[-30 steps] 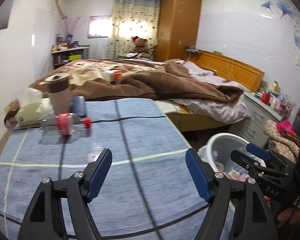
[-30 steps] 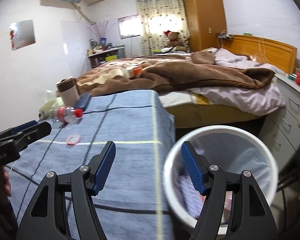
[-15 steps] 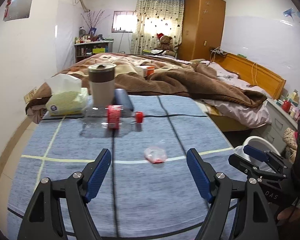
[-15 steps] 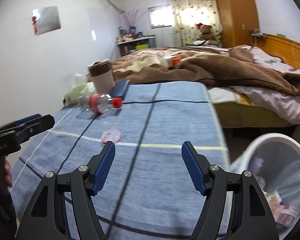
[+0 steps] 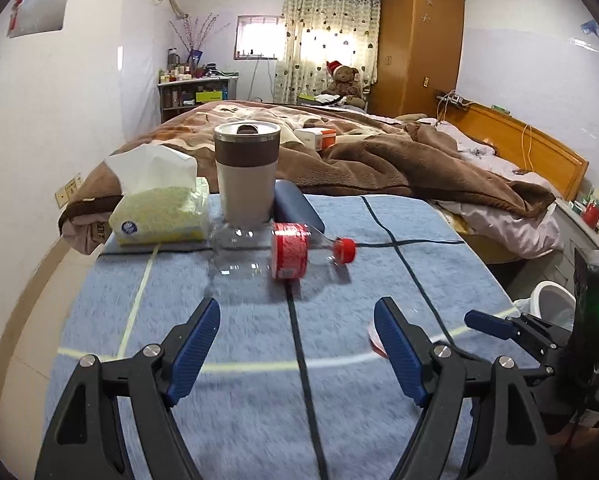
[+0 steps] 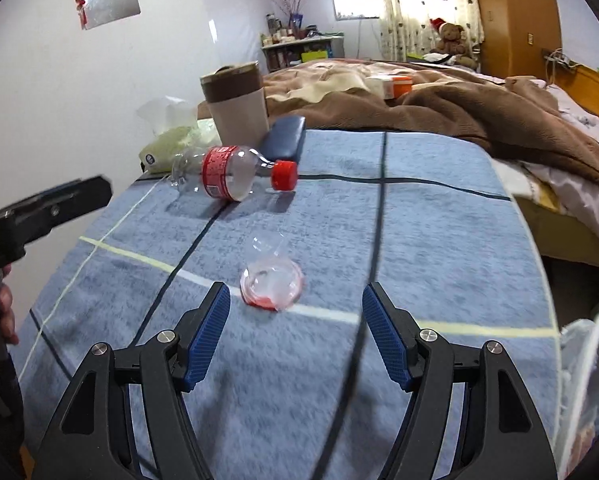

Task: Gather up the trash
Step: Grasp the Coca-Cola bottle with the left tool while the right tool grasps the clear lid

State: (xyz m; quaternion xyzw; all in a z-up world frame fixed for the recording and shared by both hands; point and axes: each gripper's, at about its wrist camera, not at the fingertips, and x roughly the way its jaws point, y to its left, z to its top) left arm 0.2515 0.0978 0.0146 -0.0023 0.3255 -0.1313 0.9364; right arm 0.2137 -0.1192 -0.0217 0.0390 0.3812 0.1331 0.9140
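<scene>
An empty clear bottle (image 5: 287, 254) with a red label and red cap lies on its side on the blue-clothed table (image 5: 235, 408), a little ahead of my left gripper (image 5: 297, 308). That gripper's jaws are opening with nothing between them. A small crumpled clear plastic cup (image 6: 271, 282) with red residue lies just ahead of my right gripper (image 6: 295, 292), in line with its gap; the jaws are open and not touching it. In the left wrist view the cup (image 5: 373, 340) peeks out behind the right finger. The bottle (image 6: 227, 178) lies farther back in the right wrist view.
A lidded tumbler (image 5: 246, 172), a tissue pack (image 5: 159, 212) and a dark blue case (image 5: 297, 204) stand at the table's far edge. A white bin (image 6: 591, 344) with trash sits right of the table. A bed with brown blankets lies beyond.
Both grippers have swung left, away from the bin and over the table. The bottle now sits ahead of the left gripper and the plastic cup ahead of the right one.
</scene>
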